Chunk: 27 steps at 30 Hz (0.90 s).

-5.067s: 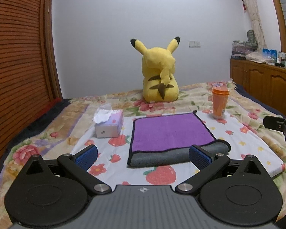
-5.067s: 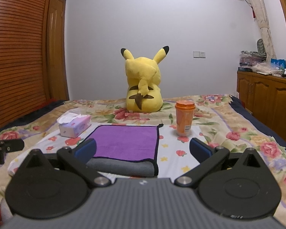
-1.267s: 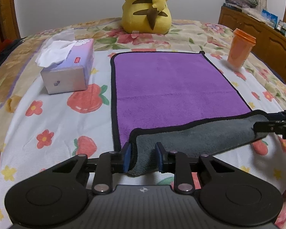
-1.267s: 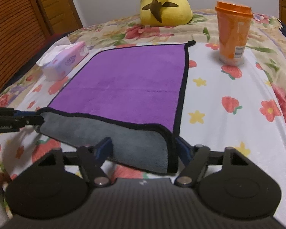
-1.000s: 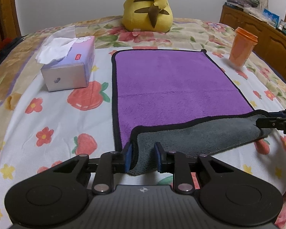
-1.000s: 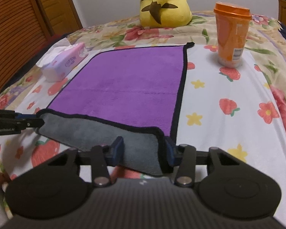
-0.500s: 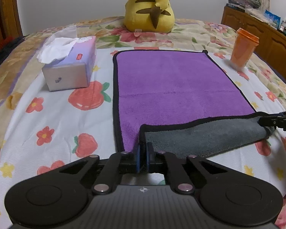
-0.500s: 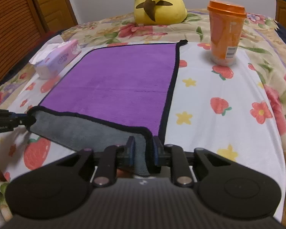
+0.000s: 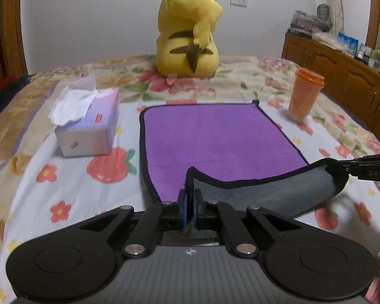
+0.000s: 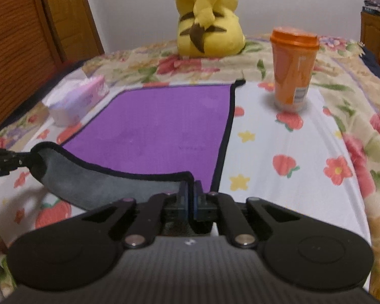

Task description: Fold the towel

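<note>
Purple towel [image 9: 215,131] lies flat on the floral bedsheet [image 9: 63,177], near edge lifted w/ grey underside showing. Left gripper [image 9: 190,204] pinches near-left corner, jaws closed on fabric; right gripper [image 10: 190,197] clamps near-right corner same way. Tissue box [image 9: 88,126] just left of towel, orange cup [image 10: 292,68] to its right, yellow plush [image 9: 187,30] behind.

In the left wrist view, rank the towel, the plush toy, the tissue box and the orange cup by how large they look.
1. towel, largest
2. plush toy, though it sits farthest back, so its real size may be greater
3. tissue box
4. orange cup, smallest
</note>
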{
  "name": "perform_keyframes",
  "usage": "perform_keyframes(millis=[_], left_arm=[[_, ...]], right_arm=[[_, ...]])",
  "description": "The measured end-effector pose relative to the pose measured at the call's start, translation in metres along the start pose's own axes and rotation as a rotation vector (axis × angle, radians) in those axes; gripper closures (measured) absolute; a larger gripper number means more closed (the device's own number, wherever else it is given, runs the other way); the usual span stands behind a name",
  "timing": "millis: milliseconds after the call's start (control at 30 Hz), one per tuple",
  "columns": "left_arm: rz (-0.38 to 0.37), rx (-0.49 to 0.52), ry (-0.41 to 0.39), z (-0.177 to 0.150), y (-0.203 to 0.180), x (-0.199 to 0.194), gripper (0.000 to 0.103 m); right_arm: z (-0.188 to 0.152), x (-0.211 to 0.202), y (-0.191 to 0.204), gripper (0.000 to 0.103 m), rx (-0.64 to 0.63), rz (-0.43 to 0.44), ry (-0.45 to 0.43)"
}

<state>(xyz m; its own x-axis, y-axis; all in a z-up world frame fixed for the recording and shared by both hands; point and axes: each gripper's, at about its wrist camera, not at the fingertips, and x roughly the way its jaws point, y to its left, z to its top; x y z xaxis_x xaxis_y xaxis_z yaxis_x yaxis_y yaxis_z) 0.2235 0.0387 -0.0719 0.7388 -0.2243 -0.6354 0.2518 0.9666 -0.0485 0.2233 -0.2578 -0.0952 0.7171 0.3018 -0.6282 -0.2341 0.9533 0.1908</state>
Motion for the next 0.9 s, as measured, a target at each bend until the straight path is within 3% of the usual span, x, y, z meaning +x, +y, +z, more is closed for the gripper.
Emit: perform_keyframes(millis=[367, 900], left_arm=[[-0.017, -0.005, -0.064, 0.012, -0.004, -0.014, 0.095], [0.007, 0.005, -0.090, 0.019, 0.004, -0.006, 0.096]], right_arm=[[0.008, -0.006, 0.005, 0.099, -0.026, 0.000, -0.066], [0.017, 0.001, 0.003, 0.099, -0.069, 0.006, -0.113]])
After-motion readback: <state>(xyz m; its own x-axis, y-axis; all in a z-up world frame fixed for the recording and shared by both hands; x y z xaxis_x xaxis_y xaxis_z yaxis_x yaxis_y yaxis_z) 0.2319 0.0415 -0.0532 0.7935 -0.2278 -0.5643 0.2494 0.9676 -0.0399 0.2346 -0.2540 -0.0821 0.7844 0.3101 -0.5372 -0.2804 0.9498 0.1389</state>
